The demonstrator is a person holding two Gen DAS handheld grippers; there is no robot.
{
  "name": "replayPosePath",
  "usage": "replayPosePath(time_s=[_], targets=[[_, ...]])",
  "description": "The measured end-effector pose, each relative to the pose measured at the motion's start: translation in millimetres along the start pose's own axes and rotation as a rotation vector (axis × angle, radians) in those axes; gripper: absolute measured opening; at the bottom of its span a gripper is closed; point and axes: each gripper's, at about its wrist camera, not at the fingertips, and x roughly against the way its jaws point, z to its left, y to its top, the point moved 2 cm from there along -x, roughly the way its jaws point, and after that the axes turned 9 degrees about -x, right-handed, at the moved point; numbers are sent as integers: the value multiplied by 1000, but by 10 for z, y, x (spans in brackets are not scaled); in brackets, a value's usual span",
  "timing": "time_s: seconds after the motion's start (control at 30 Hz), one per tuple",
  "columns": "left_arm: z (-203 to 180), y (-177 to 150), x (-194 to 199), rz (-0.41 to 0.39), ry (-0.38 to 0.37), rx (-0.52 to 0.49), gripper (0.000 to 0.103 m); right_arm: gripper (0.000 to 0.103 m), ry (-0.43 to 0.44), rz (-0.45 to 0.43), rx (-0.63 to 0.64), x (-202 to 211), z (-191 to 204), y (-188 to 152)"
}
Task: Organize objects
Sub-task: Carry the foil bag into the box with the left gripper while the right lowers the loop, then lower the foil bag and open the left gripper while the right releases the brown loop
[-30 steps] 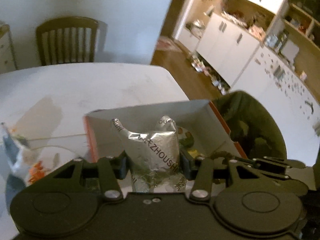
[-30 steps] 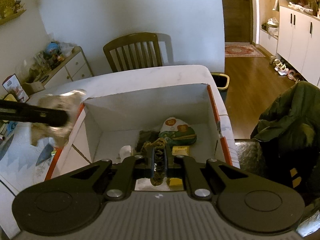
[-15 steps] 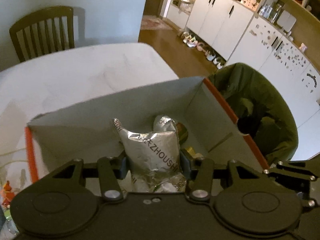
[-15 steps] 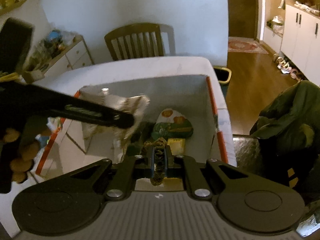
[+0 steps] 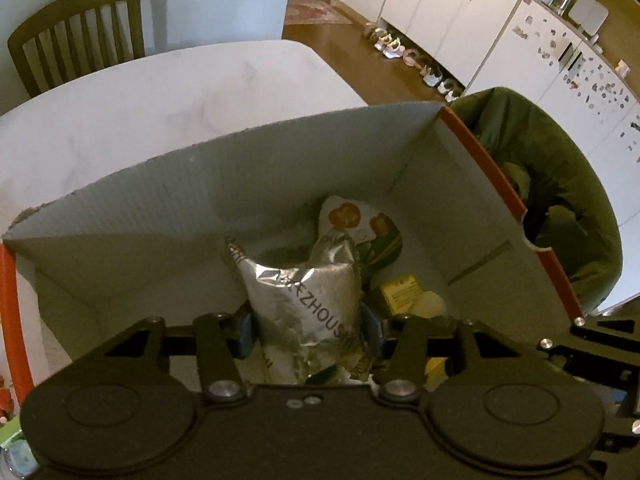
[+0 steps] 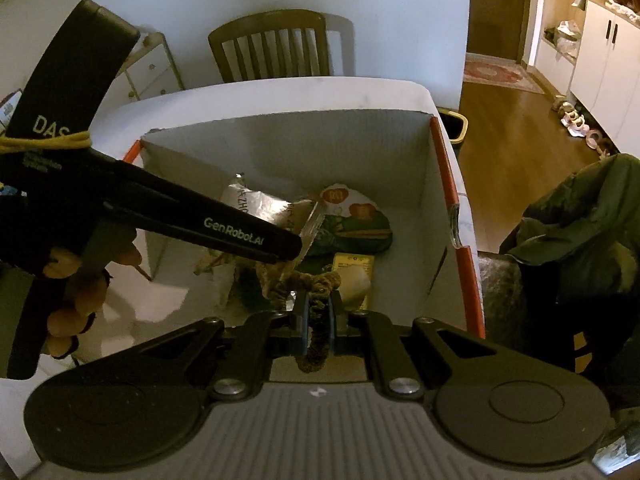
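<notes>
An open cardboard box point(image 5: 200, 200) with white walls and an orange rim stands on the table. My left gripper point(image 5: 308, 326) reaches down into it. Its pads still touch a silver foil bag point(image 5: 304, 292) between them while the jaws are opening. From the right wrist, that bag point(image 6: 248, 204) hangs low in the box point(image 6: 320, 144) under one left finger point(image 6: 224, 228). My right gripper point(image 6: 318, 312) is shut on a brown braided cord point(image 6: 320, 280) over the box's near side. A green and orange snack packet point(image 6: 352, 220) and a small yellow pack point(image 6: 354, 264) lie on the box floor.
The box sits near the right edge of a white table point(image 5: 160, 100), with a wooden chair point(image 5: 76, 32) at the far side. A dark green jacket point(image 6: 568, 220) is draped just right of the box. A person's hand point(image 6: 68, 264) holds the left gripper's handle.
My left gripper has swung over the box and sunk into it with the foil bag. The right gripper has dipped a little toward the box, still holding the cord.
</notes>
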Motion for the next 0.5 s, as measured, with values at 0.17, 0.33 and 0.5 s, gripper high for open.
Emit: replayPosePath(time_s=[0.17,0.33,0.5], targets=[[-38,38,-47,3,5,-3,55,9,6,-7,-11,5,-27,-2],[-33,1,14,-4,12,-4,65,9,-1,-21,-13,58,-31,-8],[-44,2,128,-37,31,-6,79,10,1,-20,-26,96,-58,-15]])
